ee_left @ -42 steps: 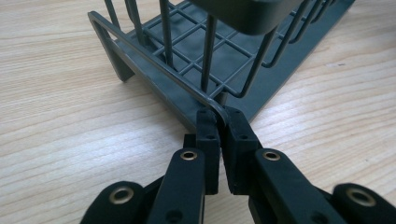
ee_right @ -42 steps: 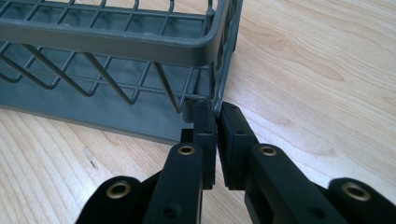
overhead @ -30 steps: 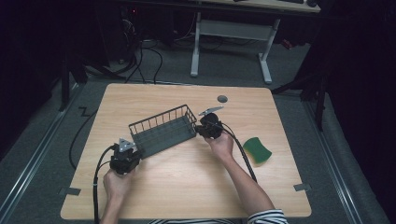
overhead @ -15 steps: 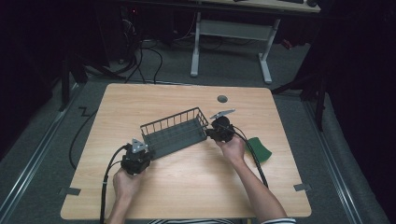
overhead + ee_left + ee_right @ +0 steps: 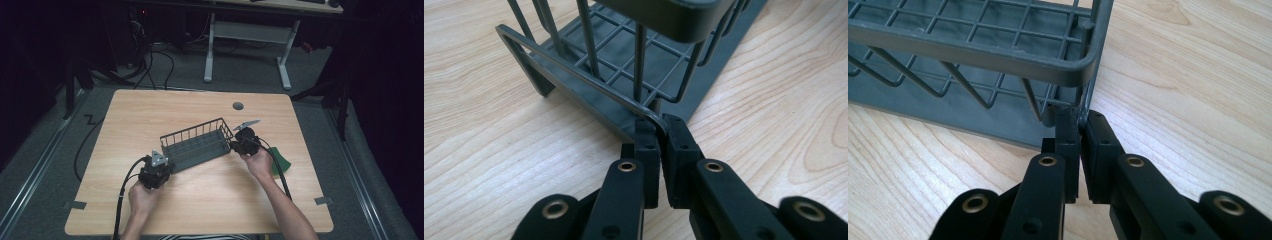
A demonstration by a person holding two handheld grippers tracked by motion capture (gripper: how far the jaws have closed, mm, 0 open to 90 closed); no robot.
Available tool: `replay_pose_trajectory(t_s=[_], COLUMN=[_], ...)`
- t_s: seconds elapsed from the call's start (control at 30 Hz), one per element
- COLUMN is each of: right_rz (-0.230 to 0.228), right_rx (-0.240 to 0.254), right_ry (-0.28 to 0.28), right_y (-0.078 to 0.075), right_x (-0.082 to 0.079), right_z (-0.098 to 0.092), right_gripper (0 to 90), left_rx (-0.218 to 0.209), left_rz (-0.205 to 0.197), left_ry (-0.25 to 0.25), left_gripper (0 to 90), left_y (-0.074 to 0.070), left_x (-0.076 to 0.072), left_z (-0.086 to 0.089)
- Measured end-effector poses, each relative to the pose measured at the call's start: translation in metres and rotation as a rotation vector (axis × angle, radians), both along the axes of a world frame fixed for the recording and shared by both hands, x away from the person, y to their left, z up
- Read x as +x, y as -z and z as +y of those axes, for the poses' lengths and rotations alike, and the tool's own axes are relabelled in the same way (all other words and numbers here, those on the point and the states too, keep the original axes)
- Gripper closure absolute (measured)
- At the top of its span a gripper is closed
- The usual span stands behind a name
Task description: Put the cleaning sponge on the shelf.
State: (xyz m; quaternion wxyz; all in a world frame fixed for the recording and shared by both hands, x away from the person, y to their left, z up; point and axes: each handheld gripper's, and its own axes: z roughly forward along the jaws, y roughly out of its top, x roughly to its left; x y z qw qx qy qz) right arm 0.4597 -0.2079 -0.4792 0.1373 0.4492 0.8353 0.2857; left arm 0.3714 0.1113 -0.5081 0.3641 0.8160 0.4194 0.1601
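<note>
A dark wire basket [image 5: 196,145] sits mid-bench [image 5: 150,110], the left gripper [image 5: 159,170] and right gripper [image 5: 240,142] each with fingers clamped on an end wire, seemingly mid-carry, so the next move likely needs both hands shifting together to keep it level.

Black fingers [image 5: 644,150], brass-ringed screws, black cables, striped sleeves.

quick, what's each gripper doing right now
left gripper: closed, fingers clamped on the wire basket at one end.
right gripper: closed on the basket's other end.
</note>
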Motion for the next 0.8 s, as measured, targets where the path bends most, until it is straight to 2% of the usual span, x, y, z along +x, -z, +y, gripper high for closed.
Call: replay_pose_trajectory(t_s=[0.6, 0.8], right_rz=[0.013, 0.016], right_rx=[0.003, 0.011], right_ry=[0.06, 0.071], right_y=[-0.001, -0.001], right_x=[-0.006, -0.007], right_z=[-0.046, -0.054], right_gripper=[86.6, 86.5], left_rx=[0.0, -0.003], left_rz=[0.001, -0.005], left_ry=[0.074, 0.081], left_gripper=[86.2, 86.0], left_y=[-0.001, 0.0], left_x=[0.005, 0.006], left_z=[-0.042, -0.046])
